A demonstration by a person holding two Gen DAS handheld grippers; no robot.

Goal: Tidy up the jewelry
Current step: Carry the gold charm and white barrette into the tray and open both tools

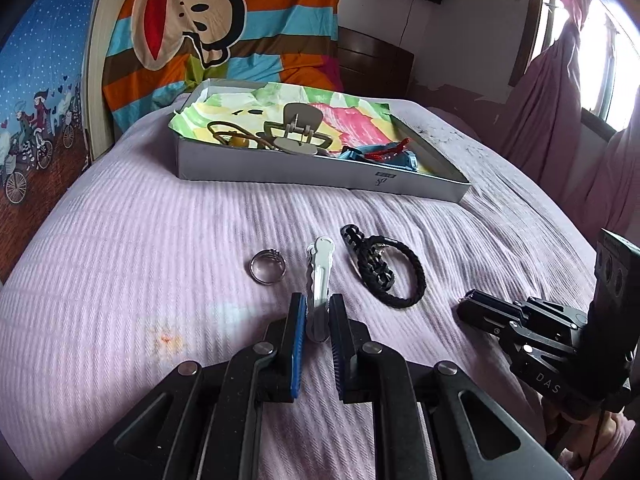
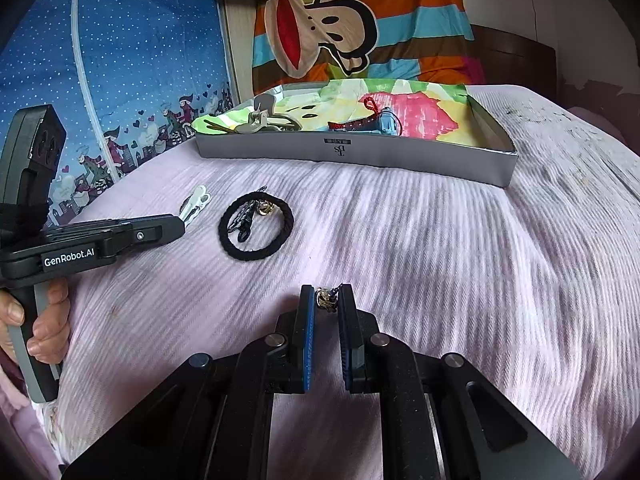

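My left gripper [image 1: 318,306] is shut on the near end of a white hair clip [image 1: 319,268] that lies on the lilac bedspread. A silver ring [image 1: 267,266] lies left of it, a black hair tie with a black clip [image 1: 384,268] to its right. My right gripper [image 2: 327,300] is shut on a small gold-and-dark charm [image 2: 326,299] just above the bedspread. The right wrist view also shows the hair tie [image 2: 256,226], the white clip [image 2: 196,200] and the left gripper [image 2: 176,226]. A shallow grey box [image 1: 320,176] further back holds a grey claw clip [image 1: 298,130], cords and a red bracelet [image 1: 390,152].
The box [image 2: 360,152] is lined with colourful paper. A striped monkey-print blanket [image 1: 224,28] and a blue cartoon cloth [image 1: 40,92] hang behind the bed. A window with pink curtains [image 1: 560,92] is at the right. The right gripper body [image 1: 540,332] rests right of the hair tie.
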